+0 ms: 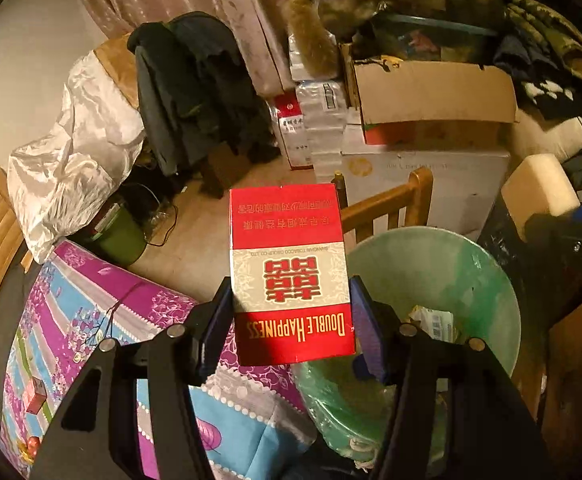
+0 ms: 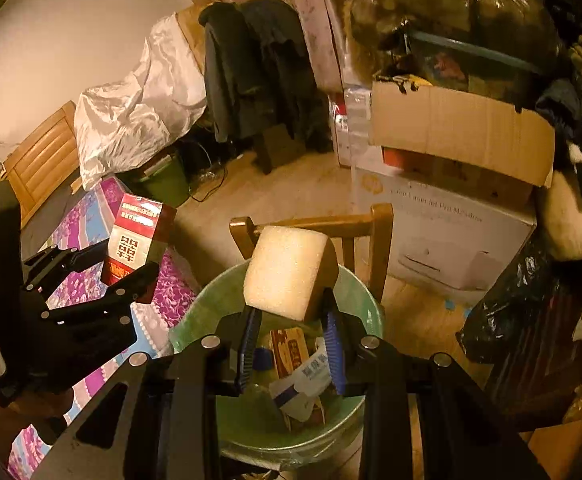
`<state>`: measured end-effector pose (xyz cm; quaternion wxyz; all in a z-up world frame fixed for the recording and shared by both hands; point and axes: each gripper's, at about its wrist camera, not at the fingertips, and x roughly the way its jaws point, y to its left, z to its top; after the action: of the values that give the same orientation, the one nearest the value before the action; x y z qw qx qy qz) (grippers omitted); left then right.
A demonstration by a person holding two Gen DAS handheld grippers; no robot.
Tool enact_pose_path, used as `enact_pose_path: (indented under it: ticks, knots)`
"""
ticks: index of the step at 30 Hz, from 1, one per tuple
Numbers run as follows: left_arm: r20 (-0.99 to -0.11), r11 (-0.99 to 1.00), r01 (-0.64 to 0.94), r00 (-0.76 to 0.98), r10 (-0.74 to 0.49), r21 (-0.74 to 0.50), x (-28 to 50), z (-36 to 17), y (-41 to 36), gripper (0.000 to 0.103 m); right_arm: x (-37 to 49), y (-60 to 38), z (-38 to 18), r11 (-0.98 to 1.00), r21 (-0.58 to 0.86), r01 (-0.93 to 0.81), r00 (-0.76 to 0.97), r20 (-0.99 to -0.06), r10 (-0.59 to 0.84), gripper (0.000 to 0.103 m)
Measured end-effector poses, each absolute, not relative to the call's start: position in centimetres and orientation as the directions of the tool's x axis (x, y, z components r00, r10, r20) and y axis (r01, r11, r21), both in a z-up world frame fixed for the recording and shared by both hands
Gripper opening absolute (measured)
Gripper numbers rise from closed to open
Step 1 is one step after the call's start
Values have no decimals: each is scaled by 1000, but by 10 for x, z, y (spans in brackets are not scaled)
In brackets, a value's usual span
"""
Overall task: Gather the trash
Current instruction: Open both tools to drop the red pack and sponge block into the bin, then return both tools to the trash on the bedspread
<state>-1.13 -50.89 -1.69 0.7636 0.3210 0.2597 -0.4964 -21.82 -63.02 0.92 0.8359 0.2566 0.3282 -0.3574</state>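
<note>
My left gripper is shut on a red and white Double Happiness cigarette carton, held upright beside the bin's left rim. The same carton and left gripper show at the left of the right wrist view. My right gripper is shut on a pale foam sponge block, held directly over the open bin. The round bin has a green plastic liner and holds paper boxes and wrappers. In the left wrist view the bin lies to the right, with the sponge above its far edge.
A patterned purple and blue cloth covers the surface at left. A wooden chair back stands just behind the bin. Stacked cardboard boxes, a black bag and a coat-draped chair crowd the room.
</note>
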Motion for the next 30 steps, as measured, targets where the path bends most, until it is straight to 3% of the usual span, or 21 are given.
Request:
enact_pose_path:
  ticks: [7,15,17,18,19,20,30]
  knots:
    - [-735,282,935,345,-584,215,-10,-23,-512,55,-212,-628,0,621,191,760,522,-748,-409,32]
    - [-753,194,977,190,-630,84,-12,-23,-515,56,-210,-631,-3,633,201,748,532,-751,-391,32]
    - [-756,157,988,94,-647,-12,-8,-25,-514,62,-208,-632,-7,646,205,736,538,-756,-373,33]
    - [-750,142,989,57,-659,-50,-6,-25,-512,77,-205,-634,-11,658,209,723,542,-763,-353,35]
    - [-745,145,988,59,-664,-51,-5,-26,-512,91,-204,-634,-15,653,203,730,533,-767,-357,44]
    - [-742,154,987,74,-666,-39,-5,-27,-510,92,-205,-634,-17,646,202,736,529,-767,-362,52]
    - [-741,208,978,146,-656,9,2,-27,-502,92,-206,-636,-25,632,198,749,517,-771,-372,51]
